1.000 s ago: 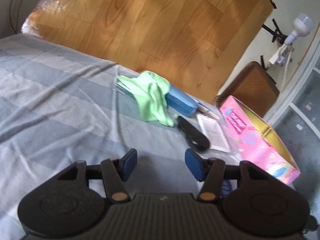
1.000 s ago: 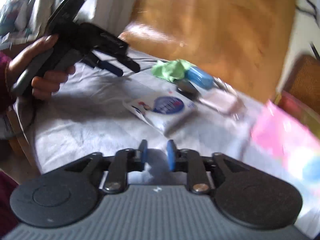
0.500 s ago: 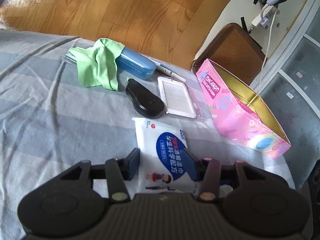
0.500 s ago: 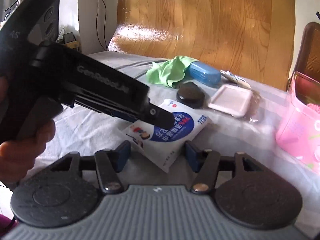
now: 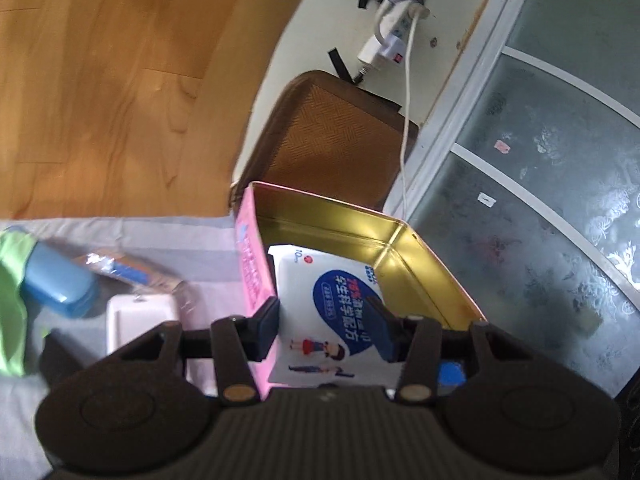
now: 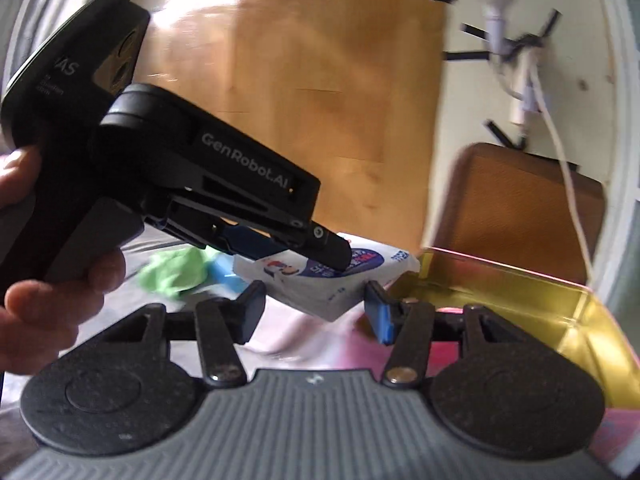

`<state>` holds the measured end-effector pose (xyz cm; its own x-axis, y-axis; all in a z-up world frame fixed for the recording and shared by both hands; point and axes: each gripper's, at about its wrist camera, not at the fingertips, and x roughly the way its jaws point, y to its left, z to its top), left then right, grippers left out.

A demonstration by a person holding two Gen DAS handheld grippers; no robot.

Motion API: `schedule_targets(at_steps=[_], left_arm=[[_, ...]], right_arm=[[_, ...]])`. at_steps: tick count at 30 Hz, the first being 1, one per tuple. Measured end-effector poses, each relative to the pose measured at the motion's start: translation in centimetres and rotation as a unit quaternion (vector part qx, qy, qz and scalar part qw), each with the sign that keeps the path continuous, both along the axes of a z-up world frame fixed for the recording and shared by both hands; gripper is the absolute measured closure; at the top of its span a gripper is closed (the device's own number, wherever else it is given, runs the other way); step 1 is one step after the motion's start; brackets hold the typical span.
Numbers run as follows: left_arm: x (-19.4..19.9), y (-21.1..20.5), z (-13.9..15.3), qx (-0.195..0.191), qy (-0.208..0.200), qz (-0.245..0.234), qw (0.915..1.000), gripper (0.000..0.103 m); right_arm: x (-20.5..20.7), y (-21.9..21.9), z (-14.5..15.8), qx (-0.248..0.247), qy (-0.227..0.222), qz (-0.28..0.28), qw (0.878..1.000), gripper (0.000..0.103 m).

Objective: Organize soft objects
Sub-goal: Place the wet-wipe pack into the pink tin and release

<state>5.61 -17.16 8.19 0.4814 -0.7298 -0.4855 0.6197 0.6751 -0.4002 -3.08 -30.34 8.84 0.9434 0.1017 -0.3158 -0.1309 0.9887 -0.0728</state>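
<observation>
My left gripper [image 5: 326,330] is shut on a white wet-wipe pack [image 5: 328,300] with a blue label and holds it over the open pink tin [image 5: 250,256] with a gold inside. In the right wrist view the left gripper [image 6: 328,254] carries the pack [image 6: 320,280] towards the tin [image 6: 520,292]. My right gripper [image 6: 316,312] is open and empty, just behind the pack. A green cloth [image 5: 10,296] lies at the far left on the bed; it also shows in the right wrist view [image 6: 176,272].
A blue case [image 5: 56,284], a wrapped item [image 5: 132,274] and a white flat case [image 5: 140,320] lie on the grey striped bedding [image 5: 160,236]. A brown chair [image 5: 332,140] and a power strip with cable [image 5: 388,40] stand beyond the bed.
My left gripper closed on the wet-wipe pack, lifted it off the bed and carried it right, over the pink tin. My right gripper opened and swung right towards the tin.
</observation>
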Motion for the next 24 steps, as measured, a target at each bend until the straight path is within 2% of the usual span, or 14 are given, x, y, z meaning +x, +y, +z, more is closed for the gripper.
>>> schedule_targets(at_steps=[4, 7, 9, 11, 13, 15, 19, 22, 24], left_arm=[[4.0, -5.8, -1.7, 0.021, 0.026, -0.012, 0.9994, 0.058], [6.5, -8.9, -3.3, 0.062, 0.018, 0.016, 0.9978, 0.053], [7.6, -10.0, -4.0, 0.091, 0.02, 0.042, 0.9948, 0.052], [7.8, -9.6, -4.1, 0.08, 0.024, 0.05, 0.9953, 0.052], [7.0, -8.2, -3.6, 0.057, 0.018, 0.041, 0.9974, 0.052], [5.7, -6.1, -3.1, 0.046, 0.002, 0.038, 0.9982, 0.052], [1.9, 0.5, -3.6, 0.011, -0.007, 0.032, 0.9994, 0.051], [-0.8, 6.8, -5.2, 0.019, -0.018, 0.064, 0.9976, 0.05], [-2.0, 11.4, -6.6, 0.038, -0.013, 0.108, 0.9933, 0.05]], right_arm=[[4.5, -4.3, -0.6, 0.024, 0.055, -0.038, 0.997, 0.046], [8.3, -5.6, -1.8, 0.022, 0.102, -0.057, 0.993, 0.047], [10.3, -5.6, -2.9, 0.004, 0.121, -0.083, 0.989, 0.046], [10.5, -5.7, -3.2, 0.009, 0.118, -0.099, 0.988, 0.046], [9.1, -5.8, -3.1, 0.028, 0.093, -0.095, 0.991, 0.044], [7.5, -5.3, -3.1, 0.023, 0.068, -0.1, 0.992, 0.043], [3.4, -3.7, -3.0, 0.022, -0.002, -0.107, 0.994, 0.043], [0.8, -1.2, -2.7, 0.034, -0.045, -0.063, 0.996, 0.043], [0.5, 0.7, -2.5, 0.037, -0.038, -0.011, 0.999, 0.044]])
